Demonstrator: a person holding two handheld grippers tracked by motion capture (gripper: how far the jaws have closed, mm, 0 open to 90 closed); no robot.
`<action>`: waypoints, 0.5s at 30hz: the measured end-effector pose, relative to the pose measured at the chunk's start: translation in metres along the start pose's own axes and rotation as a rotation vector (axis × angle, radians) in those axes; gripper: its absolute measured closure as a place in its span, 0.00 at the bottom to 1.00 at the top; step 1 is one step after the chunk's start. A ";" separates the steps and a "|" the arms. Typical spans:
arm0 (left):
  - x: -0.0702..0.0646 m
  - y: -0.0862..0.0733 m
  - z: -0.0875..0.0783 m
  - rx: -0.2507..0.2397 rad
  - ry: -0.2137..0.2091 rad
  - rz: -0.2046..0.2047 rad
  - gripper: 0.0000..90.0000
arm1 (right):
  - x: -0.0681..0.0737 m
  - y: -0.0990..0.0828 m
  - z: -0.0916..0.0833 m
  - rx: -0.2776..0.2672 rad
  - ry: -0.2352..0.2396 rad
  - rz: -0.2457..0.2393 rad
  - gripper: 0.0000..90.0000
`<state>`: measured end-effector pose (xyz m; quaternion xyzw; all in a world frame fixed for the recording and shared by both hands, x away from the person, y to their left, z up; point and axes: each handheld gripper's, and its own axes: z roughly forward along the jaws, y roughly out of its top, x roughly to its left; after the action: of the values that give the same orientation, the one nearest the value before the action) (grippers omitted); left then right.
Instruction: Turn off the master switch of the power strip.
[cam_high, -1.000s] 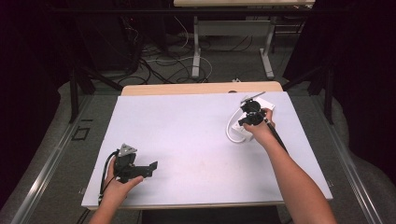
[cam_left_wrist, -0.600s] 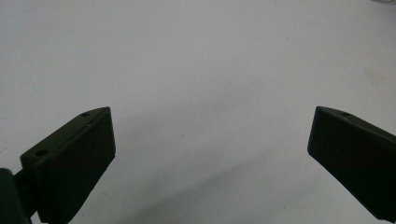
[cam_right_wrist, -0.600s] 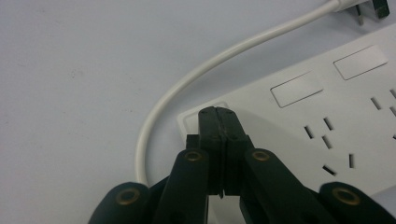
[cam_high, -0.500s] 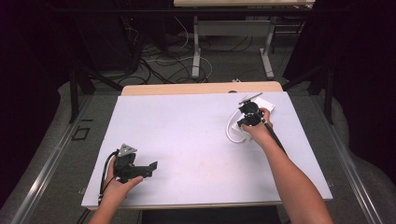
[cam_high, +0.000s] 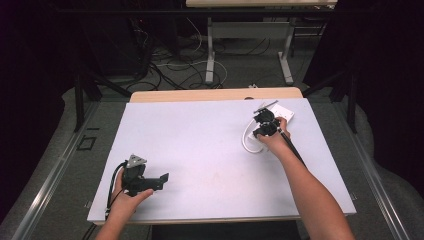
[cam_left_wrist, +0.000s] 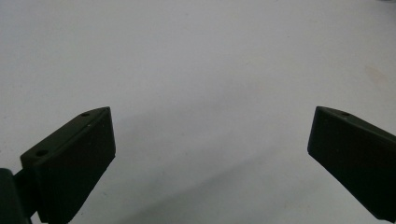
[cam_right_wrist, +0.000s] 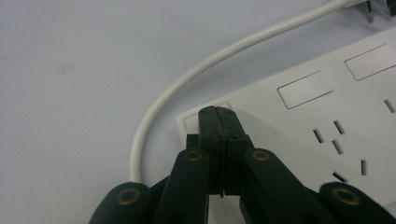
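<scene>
At the worktop's (cam_high: 200, 130) far right, the pressed-together right claw (cam_right_wrist: 218, 116) is set on the white power strip's (cam_right_wrist: 299, 121) end; the left claw (cam_left_wrist: 210, 154) is held wide.

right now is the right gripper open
No, the right gripper has its jaws pressed together, tips over the power strip.

– How is the light?
– Even and bright on the white table top (cam_high: 200, 140); everything around it in the high view falls to near black.
– Shadows?
– Soft ones under the left gripper (cam_left_wrist: 210, 154), toward the bottom of its view.
– Sharpness?
– The high view is soft and grainy. In the right gripper view the power strip (cam_right_wrist: 299, 107) reads clearly, without glare.
</scene>
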<state>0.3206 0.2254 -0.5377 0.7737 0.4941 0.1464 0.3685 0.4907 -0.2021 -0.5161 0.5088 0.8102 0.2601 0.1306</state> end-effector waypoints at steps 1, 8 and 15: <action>-0.001 0.000 0.001 -0.020 0.013 0.001 0.01 | 0.001 0.000 0.000 0.005 -0.009 0.005 1.00; -0.002 -0.001 0.002 -0.023 0.010 -0.005 0.01 | 0.004 -0.001 0.001 0.009 -0.039 -0.036 1.00; -0.001 -0.001 0.002 -0.021 0.006 -0.009 0.01 | -0.003 0.001 -0.001 -0.007 -0.003 0.055 1.00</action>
<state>0.3207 0.2239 -0.5392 0.7672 0.4973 0.1521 0.3756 0.4920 -0.2046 -0.5150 0.5307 0.7949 0.2655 0.1264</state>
